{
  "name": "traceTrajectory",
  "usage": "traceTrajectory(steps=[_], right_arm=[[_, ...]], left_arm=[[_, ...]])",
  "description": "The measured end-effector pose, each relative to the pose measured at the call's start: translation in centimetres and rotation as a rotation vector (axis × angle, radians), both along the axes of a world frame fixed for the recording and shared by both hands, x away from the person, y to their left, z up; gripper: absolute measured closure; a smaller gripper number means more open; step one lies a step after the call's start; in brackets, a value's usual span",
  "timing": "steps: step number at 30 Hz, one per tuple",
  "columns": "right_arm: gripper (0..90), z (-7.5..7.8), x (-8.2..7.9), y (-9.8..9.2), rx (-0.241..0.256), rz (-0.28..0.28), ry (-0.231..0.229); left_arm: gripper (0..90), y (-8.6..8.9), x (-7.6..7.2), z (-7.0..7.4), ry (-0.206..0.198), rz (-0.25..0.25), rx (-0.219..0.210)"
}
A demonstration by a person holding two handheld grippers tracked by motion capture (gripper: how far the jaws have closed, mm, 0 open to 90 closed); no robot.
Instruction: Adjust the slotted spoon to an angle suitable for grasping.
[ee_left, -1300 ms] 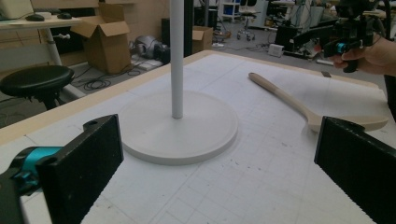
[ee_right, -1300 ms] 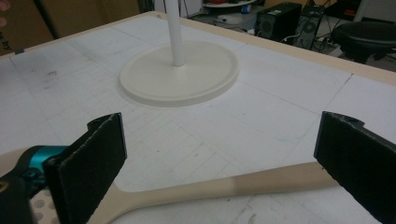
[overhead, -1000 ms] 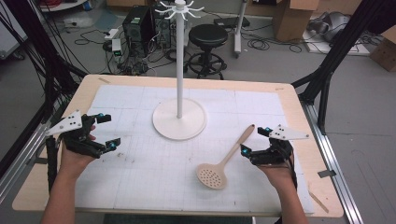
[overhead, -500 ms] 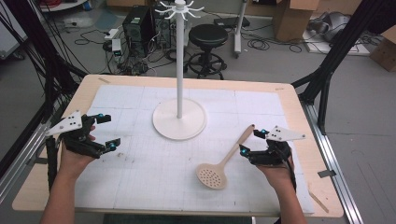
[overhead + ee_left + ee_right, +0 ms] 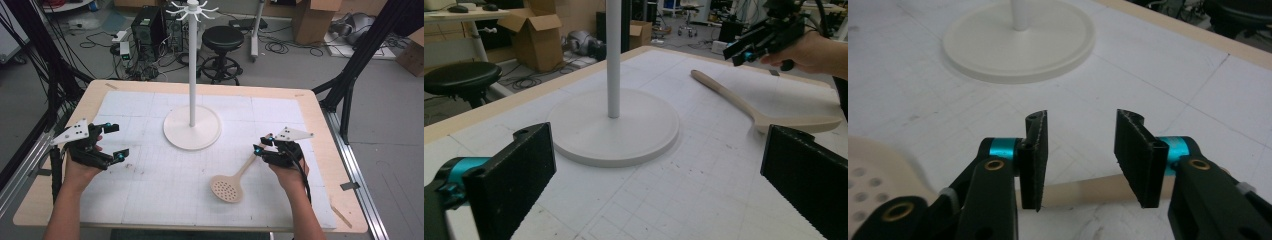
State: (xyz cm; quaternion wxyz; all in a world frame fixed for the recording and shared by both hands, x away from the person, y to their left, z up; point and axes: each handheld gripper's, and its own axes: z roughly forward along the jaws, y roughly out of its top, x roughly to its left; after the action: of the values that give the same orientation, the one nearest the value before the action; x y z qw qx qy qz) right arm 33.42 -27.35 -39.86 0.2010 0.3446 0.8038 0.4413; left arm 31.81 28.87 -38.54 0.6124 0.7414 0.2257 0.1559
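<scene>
Black, foam-padded right tongs stand open above the handle of the slotted spoon, one jaw on either side of it and neither closed on it, while the left tongs hover wide open and empty over the near left of the counter. Pale and wooden-looking, the spoon lies flat on the white grid mat at the near right, its perforated bowl nearest the person and its handle running up and rightward under the right tongs. Farther off at the middle stands the white hook stand on its round base, well apart from both.
</scene>
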Motion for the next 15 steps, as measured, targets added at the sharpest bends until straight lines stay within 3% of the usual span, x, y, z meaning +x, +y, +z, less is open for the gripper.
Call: traceTrajectory(steps=[3,8,9,12,13,15], right_arm=[[69.4,-0.3,2.0,0.7,-0.04,-0.013,0.031],[79.5,-0.4,3.4,0.9,-0.082,-0.038,0.058],[86.3,-0.6,4.0,1.0,-0.11,-0.051,0.078],[89.3,-0.9,4.6,1.0,-0.147,-0.064,0.085],[89.3,-1.4,5.2,0.9,-0.16,-0.08,0.108],[89.3,-1.6,5.4,0.8,-0.162,-0.09,0.116]], left_arm=[[1.7,0.1,0.0,0.0,0.002,0.001,0.001],[1.7,0.1,0.0,-0.1,0.004,0.002,0.004],[1.7,0.1,0.1,-0.1,0.004,0.001,0.006],[1.7,0.0,0.0,-0.1,0.008,0.002,0.012],[1.7,0.0,0.1,-0.1,0.008,0.001,0.014],[1.7,0.0,0.1,-0.2,0.009,0.001,0.017]])
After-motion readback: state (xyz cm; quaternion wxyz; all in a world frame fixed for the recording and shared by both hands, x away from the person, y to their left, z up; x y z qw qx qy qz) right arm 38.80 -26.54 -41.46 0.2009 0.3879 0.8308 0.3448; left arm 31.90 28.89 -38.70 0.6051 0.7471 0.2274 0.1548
